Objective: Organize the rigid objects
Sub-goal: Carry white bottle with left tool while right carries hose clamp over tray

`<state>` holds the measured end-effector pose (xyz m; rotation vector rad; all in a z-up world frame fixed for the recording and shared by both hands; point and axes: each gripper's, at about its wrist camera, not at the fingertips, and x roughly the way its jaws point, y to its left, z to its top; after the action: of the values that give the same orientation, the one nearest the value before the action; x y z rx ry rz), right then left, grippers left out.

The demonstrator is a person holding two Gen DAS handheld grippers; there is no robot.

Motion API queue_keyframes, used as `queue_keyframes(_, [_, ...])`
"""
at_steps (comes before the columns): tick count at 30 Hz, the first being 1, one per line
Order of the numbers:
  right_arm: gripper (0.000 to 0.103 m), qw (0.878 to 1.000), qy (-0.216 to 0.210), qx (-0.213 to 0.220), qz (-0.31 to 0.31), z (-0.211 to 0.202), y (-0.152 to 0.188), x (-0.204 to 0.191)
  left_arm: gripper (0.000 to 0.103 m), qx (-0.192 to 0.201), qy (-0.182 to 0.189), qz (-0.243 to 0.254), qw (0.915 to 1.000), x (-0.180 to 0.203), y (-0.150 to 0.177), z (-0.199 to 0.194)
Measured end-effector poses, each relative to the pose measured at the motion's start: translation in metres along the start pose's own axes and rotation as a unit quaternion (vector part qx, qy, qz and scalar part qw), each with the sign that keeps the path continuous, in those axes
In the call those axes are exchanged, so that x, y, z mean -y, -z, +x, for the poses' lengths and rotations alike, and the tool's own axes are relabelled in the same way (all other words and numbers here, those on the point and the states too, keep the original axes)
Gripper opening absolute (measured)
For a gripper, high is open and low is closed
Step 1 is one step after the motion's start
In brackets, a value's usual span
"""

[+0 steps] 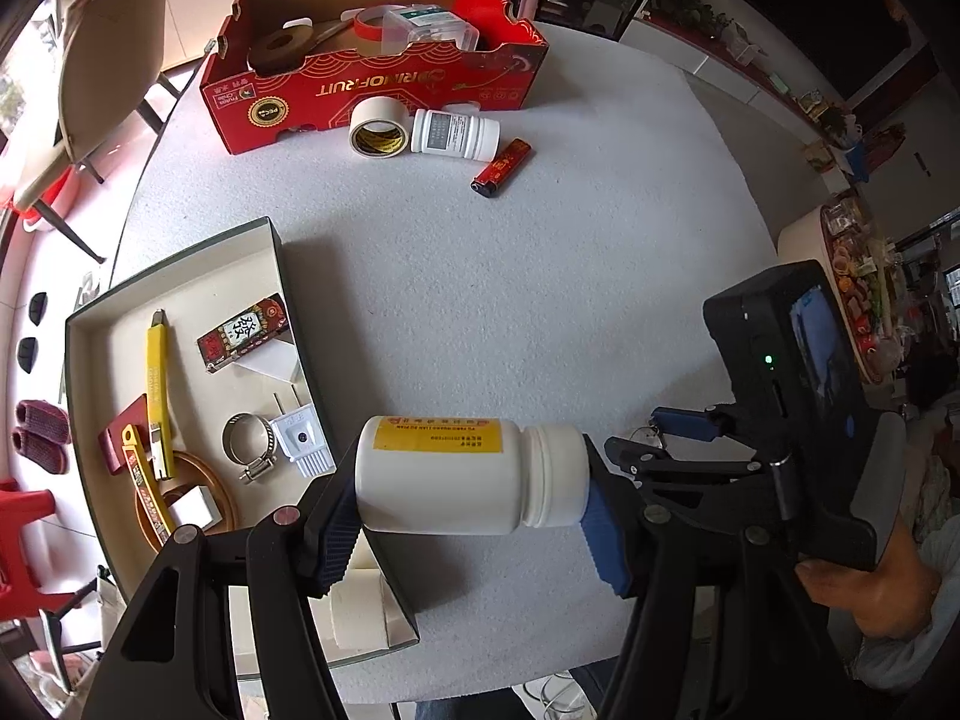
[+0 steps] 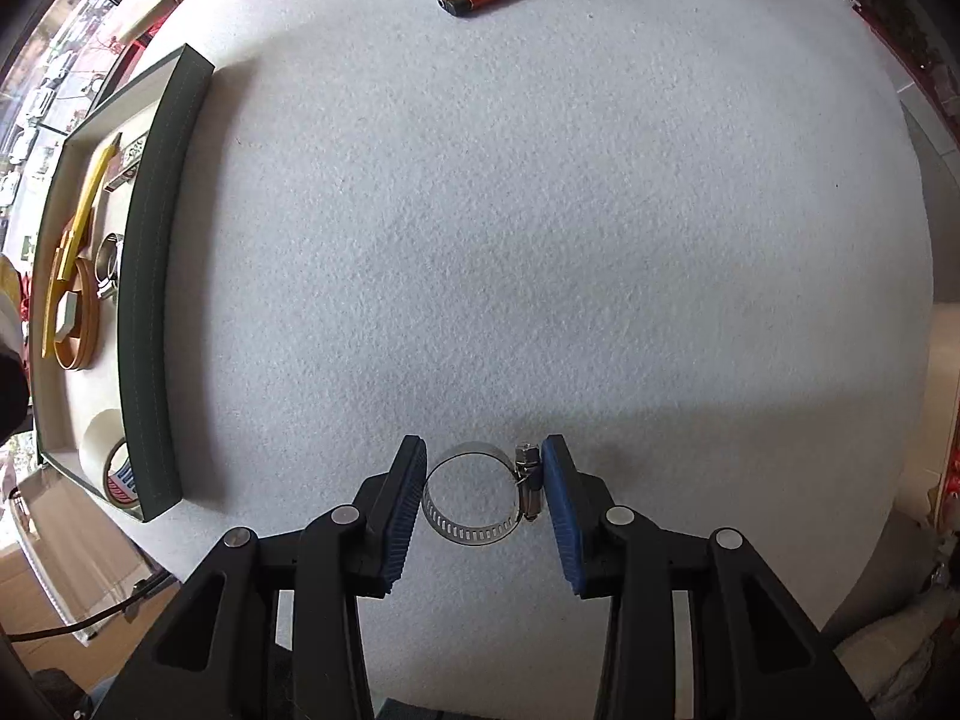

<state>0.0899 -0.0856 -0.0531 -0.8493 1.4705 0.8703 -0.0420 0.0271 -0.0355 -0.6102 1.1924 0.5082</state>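
Bottle (image 1: 468, 474) clamped in left gripper (image 1: 474, 516) beside tray (image 1: 174, 282); right gripper (image 2: 483, 486) brackets hose clamp (image 2: 474, 495), next squeeze.

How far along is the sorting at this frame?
Partly done. The green tray already holds a yellow knife, a hose clamp and a plug. In hand: the left gripper grips a white bottle; the right gripper closes around a second clamp. Left: tape roll, another bottle, lighter.

two white bottles (image 1: 468, 474) (image 1: 454, 133), two hose clamps (image 2: 474, 495) (image 1: 249, 441), two lighters (image 1: 503, 168) (image 1: 243, 333), two boxes (image 1: 372, 69) (image 1: 84, 324), two yellow cutters (image 1: 157, 387) (image 1: 144, 489).
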Motion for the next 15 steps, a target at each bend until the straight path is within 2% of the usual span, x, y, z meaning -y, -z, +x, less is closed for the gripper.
queue_keyframes(5, [0.041, 0.999, -0.015, 0.046, -0.016, -0.047, -0.012, -0.016, 0.067, 0.024, -0.004, -0.023, 0.9994, -0.011, 0.004, -0.019])
queue_keyframes(9, [0.041, 0.995, -0.031, 0.076, -0.048, -0.078, -0.027, -0.039, 0.067, 0.053, -0.023, -0.058, 0.9966, -0.031, 0.010, -0.039])
queue_keyframes(15, [0.041, 0.987, -0.056, 0.098, -0.111, -0.076, -0.046, -0.103, 0.067, 0.074, -0.059, -0.126, 0.9875, -0.078, 0.030, -0.062])
